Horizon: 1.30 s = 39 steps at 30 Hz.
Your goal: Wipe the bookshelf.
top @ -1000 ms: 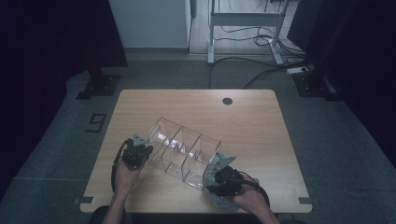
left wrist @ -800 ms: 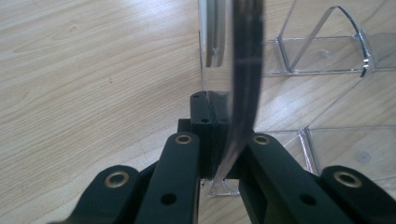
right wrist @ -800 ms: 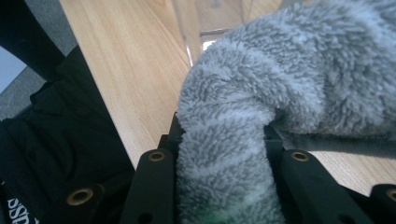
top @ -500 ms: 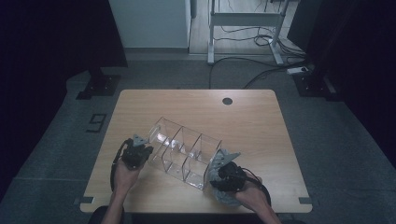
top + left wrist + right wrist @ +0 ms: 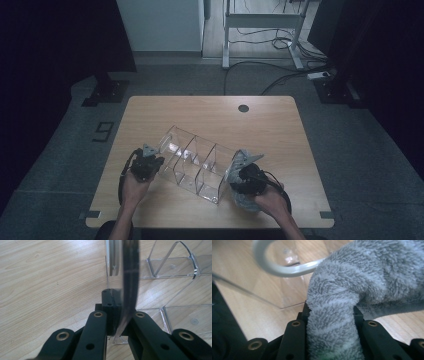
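Nearest, at the table's (image 5: 165, 220) front edge, two forearms reaching in from below, a gripper in each hand; left gripper (image 5: 147, 165) (image 5: 117, 322) at the near-left end of a clear plastic organizer (image 5: 200, 162), jaws pinched onto its thin end wall (image 5: 128, 285), seen edge-on between them in the left gripper view; right gripper (image 5: 246, 179) (image 5: 329, 325) at the organizer's near-right end, jaws clamped on a fold of fluffy grey cloth (image 5: 245, 200) (image 5: 367, 277), cloth bulging up and over beyond the jaws, touching or just beside a curved clear edge (image 5: 284, 268) of the organizer in the right gripper view; organizer lying diagonally across the table's middle, running from far-left to near-right, split by clear dividers into several open compartments (image 5: 175, 265); wood showing through the compartment floors, nothing seen inside them; farther back, a small dark round hole (image 5: 243, 108) near the table's far edge; beyond the table, grey carpet, a metal frame (image 5: 262, 30) and loose cables (image 5: 280, 75) on the floor.
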### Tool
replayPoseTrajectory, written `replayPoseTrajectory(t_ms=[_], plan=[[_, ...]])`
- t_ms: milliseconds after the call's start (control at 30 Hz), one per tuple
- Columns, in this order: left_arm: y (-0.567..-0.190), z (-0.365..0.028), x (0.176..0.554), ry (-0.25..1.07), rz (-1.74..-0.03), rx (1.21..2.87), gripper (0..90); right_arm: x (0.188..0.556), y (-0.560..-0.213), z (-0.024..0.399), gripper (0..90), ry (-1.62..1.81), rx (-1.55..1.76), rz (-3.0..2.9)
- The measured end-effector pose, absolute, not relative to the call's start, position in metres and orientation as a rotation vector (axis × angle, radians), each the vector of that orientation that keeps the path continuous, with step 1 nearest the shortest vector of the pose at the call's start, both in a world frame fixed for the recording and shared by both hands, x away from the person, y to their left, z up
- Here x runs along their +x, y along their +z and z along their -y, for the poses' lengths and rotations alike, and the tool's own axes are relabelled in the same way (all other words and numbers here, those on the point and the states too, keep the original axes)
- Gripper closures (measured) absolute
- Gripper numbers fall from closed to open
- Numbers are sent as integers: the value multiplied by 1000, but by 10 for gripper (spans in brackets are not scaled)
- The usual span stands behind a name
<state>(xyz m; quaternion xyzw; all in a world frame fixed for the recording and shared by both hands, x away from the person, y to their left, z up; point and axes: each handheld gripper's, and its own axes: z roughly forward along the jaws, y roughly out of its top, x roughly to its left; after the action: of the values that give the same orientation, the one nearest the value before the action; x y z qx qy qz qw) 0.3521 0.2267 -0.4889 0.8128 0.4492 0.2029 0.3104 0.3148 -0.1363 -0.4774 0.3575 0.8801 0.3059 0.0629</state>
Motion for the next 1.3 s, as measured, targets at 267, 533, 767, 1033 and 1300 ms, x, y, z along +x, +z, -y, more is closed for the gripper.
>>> replayPoseTrajectory(t_ms=[267,533,767,1033,1300], plan=[[-489,-226,352,537,-1184,2150,871,332,-477,145,674,916,1153,-2612],[-489,-226,352,538,-1184,2150,871,347,-473,150,674,897,1187,-2580],[-489,-226,352,537,-1187,2146,871,351,-474,150,673,882,1182,-2578],[-489,-226,352,534,-1191,2137,871,357,-488,149,674,832,1191,-2595],[-489,-225,352,534,-1195,2132,871,363,-504,145,674,777,1210,-2624]])
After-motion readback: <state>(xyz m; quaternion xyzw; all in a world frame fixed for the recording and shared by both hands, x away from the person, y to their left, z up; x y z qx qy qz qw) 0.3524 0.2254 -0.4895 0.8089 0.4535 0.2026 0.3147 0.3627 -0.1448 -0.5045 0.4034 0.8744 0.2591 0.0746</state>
